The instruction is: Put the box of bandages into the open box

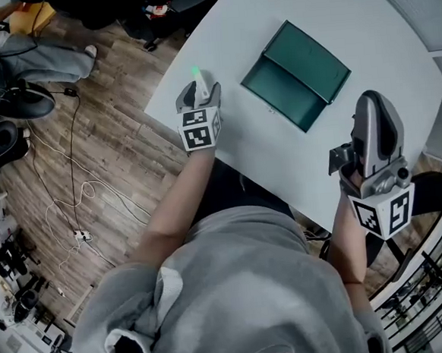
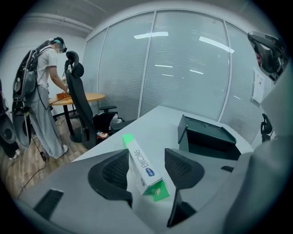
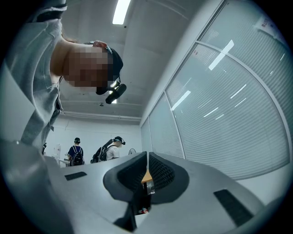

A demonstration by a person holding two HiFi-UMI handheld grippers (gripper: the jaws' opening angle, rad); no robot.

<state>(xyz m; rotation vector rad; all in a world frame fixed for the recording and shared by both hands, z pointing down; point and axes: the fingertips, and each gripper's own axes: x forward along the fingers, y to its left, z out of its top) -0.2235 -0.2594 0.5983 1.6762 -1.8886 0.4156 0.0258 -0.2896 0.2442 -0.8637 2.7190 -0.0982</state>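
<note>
**Left claw straddling the bandages, grip not yet made**

The white worktop carries only two things. The larger is the dark green open box, lid folded back and tray bare. My right claw hangs off the worktop's near edge, to the right of the open box. It points up at the ceiling, with its jaws drawn together on nothing.

My left claw is spread wide to the left of the open box, and the box of bandages lies between its jaws. The left pad sits close against the carton, while the right pad has a clear gap. As I judge it, I should centre the claw, then close gently across the long sides; the thin card will dent under a hard squeeze.

The carton is slim and white, with green ends, a blue oval mark and dark print on its long face. It rests near the worktop's edge, well apart from the open box.
</note>
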